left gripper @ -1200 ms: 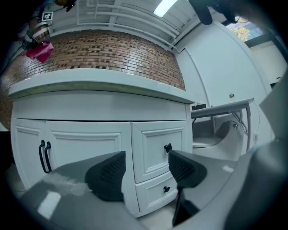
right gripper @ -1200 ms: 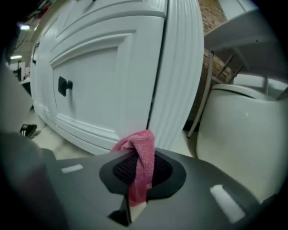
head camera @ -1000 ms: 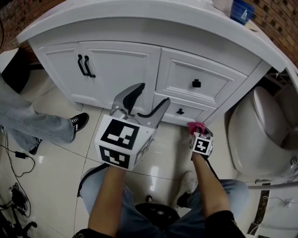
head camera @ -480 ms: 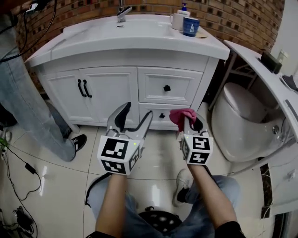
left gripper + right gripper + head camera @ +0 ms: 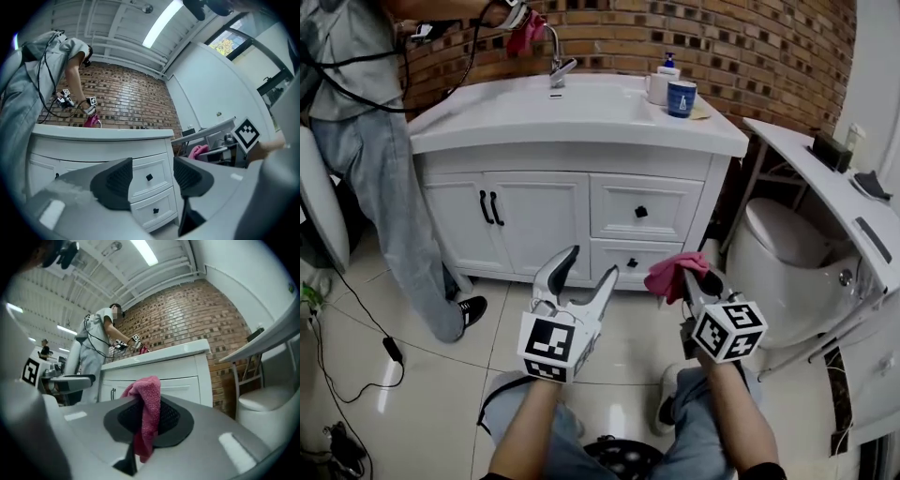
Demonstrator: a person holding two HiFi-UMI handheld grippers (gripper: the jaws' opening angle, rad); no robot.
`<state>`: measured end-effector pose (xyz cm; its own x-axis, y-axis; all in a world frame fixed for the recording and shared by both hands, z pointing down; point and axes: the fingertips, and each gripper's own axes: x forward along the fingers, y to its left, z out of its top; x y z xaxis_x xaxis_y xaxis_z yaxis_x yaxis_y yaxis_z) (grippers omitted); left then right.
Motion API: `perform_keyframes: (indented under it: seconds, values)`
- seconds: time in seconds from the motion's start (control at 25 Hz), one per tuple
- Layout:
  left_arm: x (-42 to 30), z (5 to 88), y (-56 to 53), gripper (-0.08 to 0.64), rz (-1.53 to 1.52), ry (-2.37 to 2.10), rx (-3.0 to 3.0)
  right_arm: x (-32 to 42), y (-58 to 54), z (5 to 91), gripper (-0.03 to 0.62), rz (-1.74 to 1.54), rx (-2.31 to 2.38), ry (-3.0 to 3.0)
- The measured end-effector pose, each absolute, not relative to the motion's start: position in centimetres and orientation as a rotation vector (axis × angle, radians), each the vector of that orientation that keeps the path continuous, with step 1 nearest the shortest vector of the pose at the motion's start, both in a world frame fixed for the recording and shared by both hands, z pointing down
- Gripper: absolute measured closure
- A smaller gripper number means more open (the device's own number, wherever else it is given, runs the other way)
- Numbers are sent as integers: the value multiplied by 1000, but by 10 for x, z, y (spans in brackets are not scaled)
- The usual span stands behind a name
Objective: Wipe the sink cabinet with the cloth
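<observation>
The white panelled sink cabinet (image 5: 539, 211) has black handles (image 5: 488, 207) and a white top, and the brick wall (image 5: 750, 42) on the far side is red-brown with pale mortar lines. The pink terry cloth (image 5: 671, 275) stands out against the grey right gripper (image 5: 696, 277). That gripper and the grey left gripper (image 5: 591, 263) with its black ribbed pads each carry a white cube with black square markers. The ceramic mug (image 5: 681, 97) at the far right of the top is dark blue with a white print, and the glossy floor tiles (image 5: 403, 375) are cream.

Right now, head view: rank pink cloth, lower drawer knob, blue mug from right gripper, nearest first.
1. pink cloth: clamped in the right gripper.
2. lower drawer knob: left, on cabinet front.
3. blue mug: back on the countertop.
</observation>
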<state>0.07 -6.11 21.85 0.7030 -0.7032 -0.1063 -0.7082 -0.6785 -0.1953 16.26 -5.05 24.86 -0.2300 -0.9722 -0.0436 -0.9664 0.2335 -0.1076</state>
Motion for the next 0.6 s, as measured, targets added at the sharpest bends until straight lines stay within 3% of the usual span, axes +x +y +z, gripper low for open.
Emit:
perform_keyframes:
  seconds: [0.6]
  values:
    - [-7,225,-57,287,27,1232,-2725,132,-46,224,557,0,-1798,2468]
